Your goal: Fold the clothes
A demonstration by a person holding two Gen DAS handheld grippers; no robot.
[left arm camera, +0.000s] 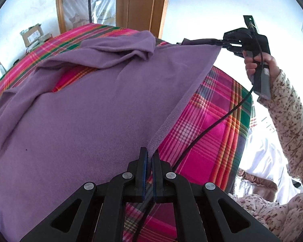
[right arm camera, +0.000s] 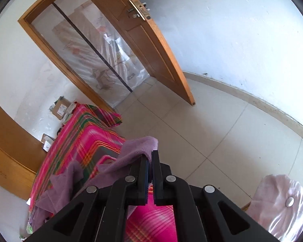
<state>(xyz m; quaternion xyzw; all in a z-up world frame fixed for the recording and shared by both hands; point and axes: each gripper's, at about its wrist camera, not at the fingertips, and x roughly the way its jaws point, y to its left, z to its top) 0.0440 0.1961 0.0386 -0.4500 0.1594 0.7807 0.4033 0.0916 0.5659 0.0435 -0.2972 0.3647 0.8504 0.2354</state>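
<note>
A purple fleece garment [left arm camera: 95, 109] is spread over the pink plaid bed cover [left arm camera: 208, 129], its far part rumpled. My left gripper [left arm camera: 149, 154] is shut on the garment's near hem corner. My right gripper [left arm camera: 222, 43], held by a hand in a floral sleeve, is shut on the far hem corner and holds it lifted above the bed, so the hem runs taut between the two. In the right wrist view the right gripper [right arm camera: 150, 154] pinches a purple fold [right arm camera: 140, 147], with more of the garment [right arm camera: 60, 187] hanging at the lower left.
A wooden door [right arm camera: 151, 46] stands open past the bed, beside a plastic-wrapped mattress [right arm camera: 95, 50]. Cardboard boxes [left arm camera: 31, 35] lie by the wall. A black cable [left arm camera: 208, 129] hangs from the right gripper across the bed. Tiled floor [right arm camera: 222, 131] lies right of the bed; a pale pink padded item [right arm camera: 280, 203] sits at lower right.
</note>
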